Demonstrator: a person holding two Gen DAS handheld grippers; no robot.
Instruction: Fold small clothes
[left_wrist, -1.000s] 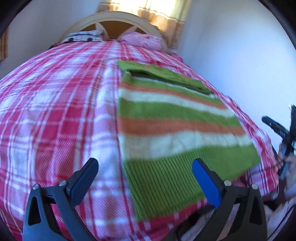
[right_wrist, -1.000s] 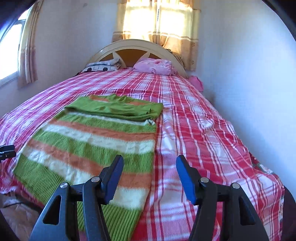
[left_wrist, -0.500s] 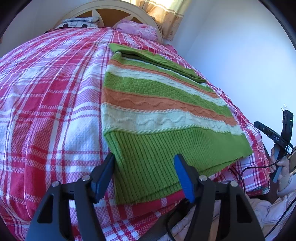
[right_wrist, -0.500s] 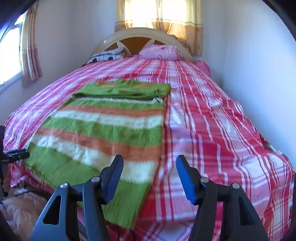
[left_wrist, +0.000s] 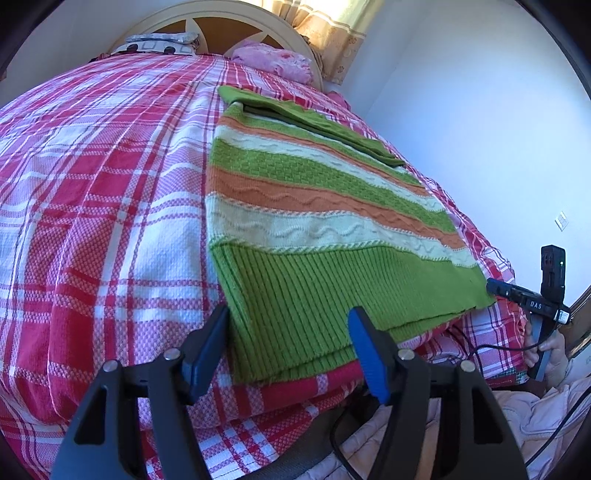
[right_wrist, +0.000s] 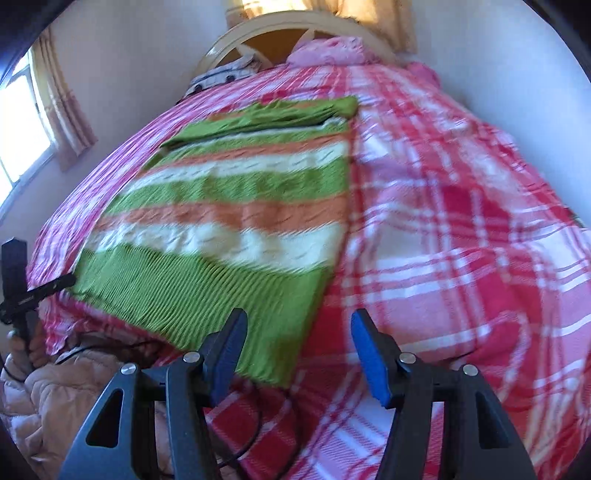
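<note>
Striped sweater (left_wrist: 317, 221) flat on the bed (left_wrist: 92, 184).
Left hand-held gripper (left_wrist: 288, 332) and right hand-held gripper (right_wrist: 297, 336) gape empty over its hem corners.

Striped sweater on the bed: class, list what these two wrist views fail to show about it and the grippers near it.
- Right wrist view: motion blur smears the sweater, so its knit detail is lost.
- Both views: the sweater's underside and inner folded layers lie hidden beneath its top layer.
- Left wrist view: the left gripper has open jaws around the hem corner; contact cannot be judged.
- Right wrist view: right gripper, same doubt.
</note>
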